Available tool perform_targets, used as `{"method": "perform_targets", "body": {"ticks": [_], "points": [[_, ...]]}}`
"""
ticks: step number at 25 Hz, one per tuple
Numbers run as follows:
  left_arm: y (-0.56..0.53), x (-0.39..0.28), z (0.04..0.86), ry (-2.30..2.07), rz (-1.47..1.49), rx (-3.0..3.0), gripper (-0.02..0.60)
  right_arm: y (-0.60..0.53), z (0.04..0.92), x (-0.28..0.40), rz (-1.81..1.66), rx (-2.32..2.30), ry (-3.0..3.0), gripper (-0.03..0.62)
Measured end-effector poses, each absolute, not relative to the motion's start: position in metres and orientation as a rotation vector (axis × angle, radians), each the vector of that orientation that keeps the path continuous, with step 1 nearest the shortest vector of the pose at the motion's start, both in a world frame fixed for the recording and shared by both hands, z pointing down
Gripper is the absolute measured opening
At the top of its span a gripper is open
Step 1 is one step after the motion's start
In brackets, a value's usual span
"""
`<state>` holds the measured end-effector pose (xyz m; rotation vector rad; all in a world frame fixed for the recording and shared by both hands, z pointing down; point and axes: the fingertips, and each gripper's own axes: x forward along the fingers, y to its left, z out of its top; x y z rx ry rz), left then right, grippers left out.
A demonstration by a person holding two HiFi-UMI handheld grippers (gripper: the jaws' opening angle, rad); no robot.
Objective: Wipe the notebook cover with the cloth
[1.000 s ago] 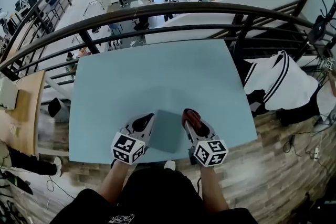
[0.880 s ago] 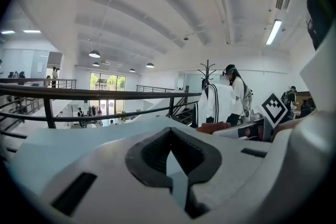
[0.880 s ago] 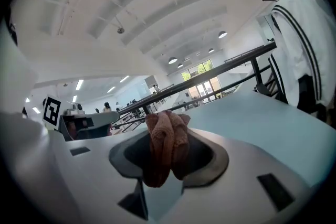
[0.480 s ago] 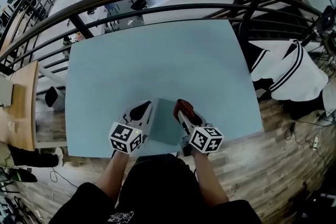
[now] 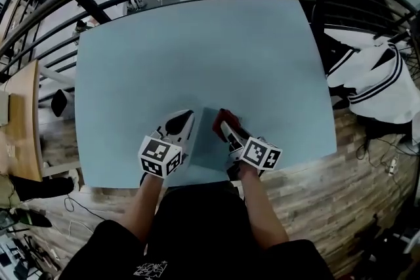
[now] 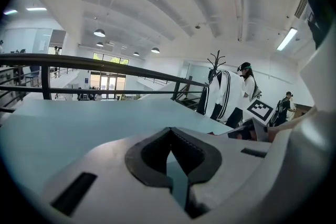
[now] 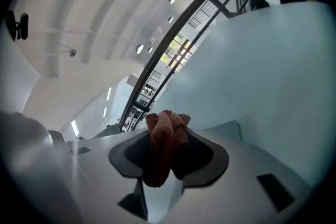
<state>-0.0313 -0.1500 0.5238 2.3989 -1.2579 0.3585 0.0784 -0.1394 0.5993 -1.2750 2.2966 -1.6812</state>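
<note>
One flat, rectangular notebook (image 5: 207, 144), its smooth cover nearly the same pale blue as the matt table (image 5: 197, 42), lay at the near edge between two white plastic grippers. The right gripper (image 5: 222, 124) pinched one nubbly red cloth (image 7: 164, 136), bunched in folds, over the notebook's far right corner. The left gripper (image 6: 168, 136) sat at its left edge, dark ribbed pads (image 6: 200, 157) pressed together on nothing.

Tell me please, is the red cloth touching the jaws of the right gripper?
Touching. The right gripper view shows the cloth bunched between the jaws of the right gripper, with no gap on either side.
</note>
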Motion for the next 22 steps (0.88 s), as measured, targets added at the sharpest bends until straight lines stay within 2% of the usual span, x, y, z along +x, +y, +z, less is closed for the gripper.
{"method": "perform_targets", "body": {"ticks": [22], "points": [[-0.180,-0.044,0.600,-1.157,0.414,2.316,0.008,-0.166,0.665,0.012,-2.059,-1.175,2.157,0.152]]}}
